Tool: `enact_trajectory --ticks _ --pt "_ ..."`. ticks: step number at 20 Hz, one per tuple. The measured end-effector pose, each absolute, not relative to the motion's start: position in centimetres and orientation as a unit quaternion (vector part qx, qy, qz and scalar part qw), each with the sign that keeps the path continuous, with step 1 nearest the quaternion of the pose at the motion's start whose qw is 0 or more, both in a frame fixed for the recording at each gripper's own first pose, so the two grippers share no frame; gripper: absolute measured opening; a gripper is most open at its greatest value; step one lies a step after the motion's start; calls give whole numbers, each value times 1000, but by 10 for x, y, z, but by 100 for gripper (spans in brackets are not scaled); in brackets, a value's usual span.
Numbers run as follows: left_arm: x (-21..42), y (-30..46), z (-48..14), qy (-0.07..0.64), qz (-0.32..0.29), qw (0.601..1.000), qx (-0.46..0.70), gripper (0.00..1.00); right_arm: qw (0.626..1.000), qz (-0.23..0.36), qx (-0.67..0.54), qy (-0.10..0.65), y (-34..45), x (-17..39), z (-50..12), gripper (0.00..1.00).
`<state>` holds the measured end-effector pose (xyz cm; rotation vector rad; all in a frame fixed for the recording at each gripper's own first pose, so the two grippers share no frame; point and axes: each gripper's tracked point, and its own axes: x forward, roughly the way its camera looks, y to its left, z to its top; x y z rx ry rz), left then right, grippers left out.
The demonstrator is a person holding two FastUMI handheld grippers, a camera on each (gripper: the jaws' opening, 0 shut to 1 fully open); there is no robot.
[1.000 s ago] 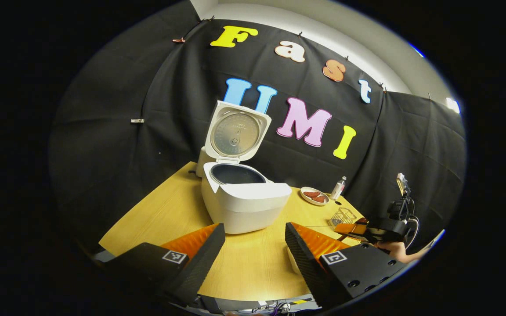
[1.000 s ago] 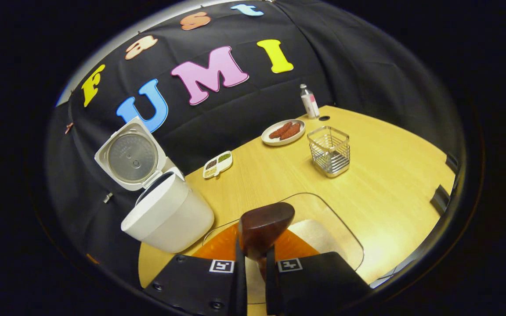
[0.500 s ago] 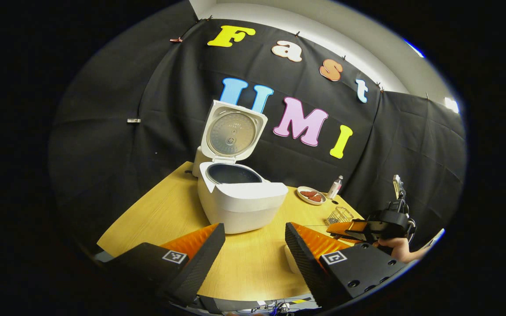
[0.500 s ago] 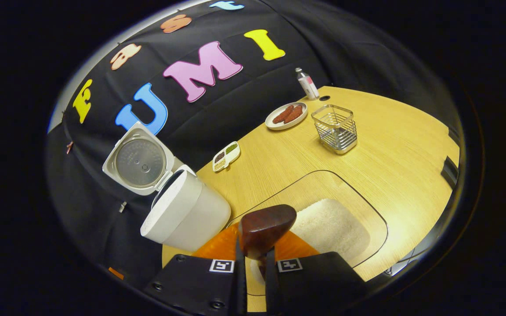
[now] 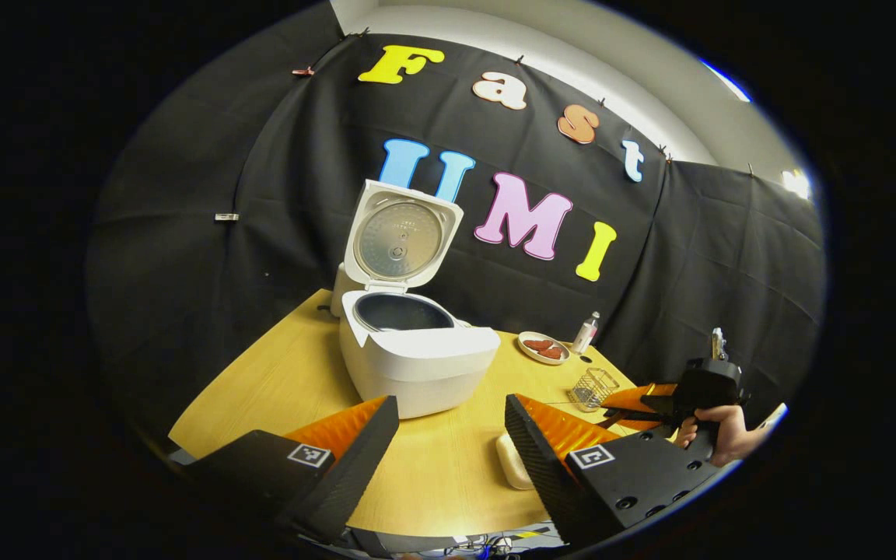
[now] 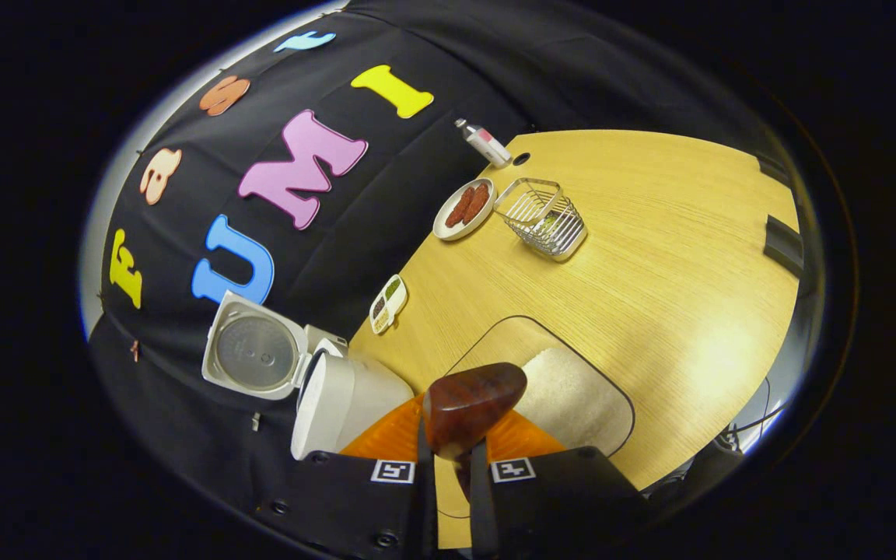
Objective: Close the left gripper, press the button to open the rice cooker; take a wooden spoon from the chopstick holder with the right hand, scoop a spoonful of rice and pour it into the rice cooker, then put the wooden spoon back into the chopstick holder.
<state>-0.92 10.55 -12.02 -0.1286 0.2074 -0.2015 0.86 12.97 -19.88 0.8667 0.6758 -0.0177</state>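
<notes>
right hand-held gripper clamped low on wooden spoon: stiff, light, smooth; likely twists unless held firm. left hand-held gripper wide, empty.

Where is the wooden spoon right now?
In the right gripper view, the wooden spoon is pinched between the right gripper's fingers at bottom centre, just in front of the clear tray of rice.

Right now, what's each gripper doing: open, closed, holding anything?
Left gripper: open, holding nothing.
Right gripper: closed on the wooden spoon.
</notes>
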Motion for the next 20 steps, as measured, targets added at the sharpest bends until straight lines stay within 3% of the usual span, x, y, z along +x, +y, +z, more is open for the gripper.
enact_trajectory --ticks 6,20 --pt "-14 99 -117 103 -107 987 -63 95 808 -29 501 309 113 22 -180 21" --pt "-20 114 -111 96 -101 987 -79 95 764 34 588 265 183 77 -85 21"
